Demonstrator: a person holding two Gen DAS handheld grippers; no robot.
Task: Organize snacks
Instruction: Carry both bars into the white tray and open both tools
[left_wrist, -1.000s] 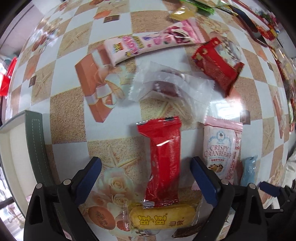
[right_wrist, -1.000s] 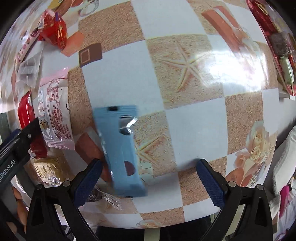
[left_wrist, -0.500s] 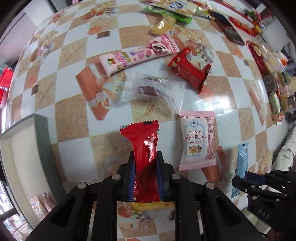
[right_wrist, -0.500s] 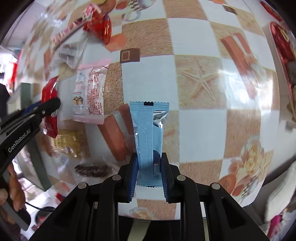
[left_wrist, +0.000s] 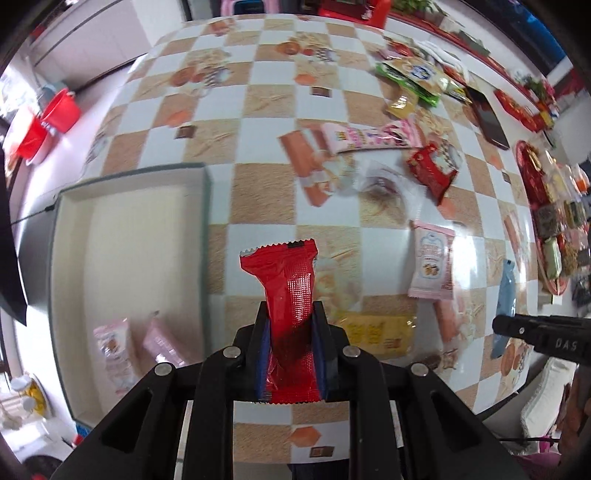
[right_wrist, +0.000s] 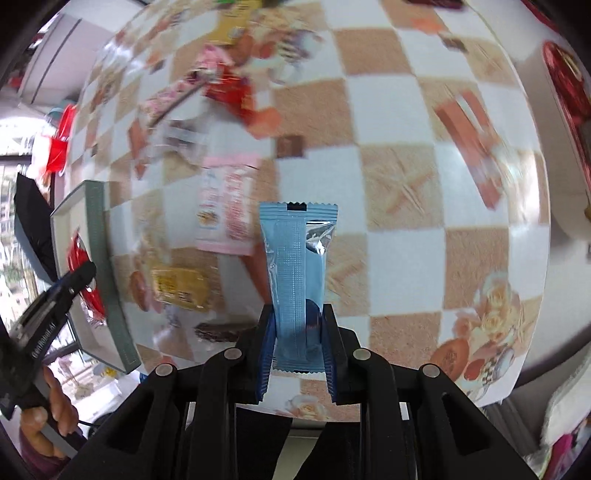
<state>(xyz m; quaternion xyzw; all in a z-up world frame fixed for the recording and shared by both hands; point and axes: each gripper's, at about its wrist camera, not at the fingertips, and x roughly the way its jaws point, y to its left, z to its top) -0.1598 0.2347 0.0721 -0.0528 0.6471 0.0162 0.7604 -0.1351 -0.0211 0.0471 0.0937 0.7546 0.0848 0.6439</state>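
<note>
My left gripper (left_wrist: 291, 325) is shut on the lower half of a red snack packet (left_wrist: 290, 280) and holds it upright above the table, just right of a grey-rimmed box (left_wrist: 204, 236). Two pink packets (left_wrist: 110, 347) lie in that box. My right gripper (right_wrist: 298, 326) is shut on a light blue packet (right_wrist: 295, 266), also lifted off the checked tablecloth. The right wrist view shows the left gripper (right_wrist: 86, 271) with the red packet (right_wrist: 78, 254) by the box rim (right_wrist: 105, 266).
Loose snacks lie on the table: a pink cranberry packet (left_wrist: 430, 266), a yellow packet (left_wrist: 376, 332), a clear wrapper (left_wrist: 380, 181), a small red packet (left_wrist: 430, 170) and a long pink one (left_wrist: 369, 136). A red tray (left_wrist: 528, 177) of sweets and a phone (left_wrist: 487, 118) sit at the right.
Both grippers went from open to shut, the left on the red packet, the right on the blue one. Both rose off the table; the left moved over toward the box.
</note>
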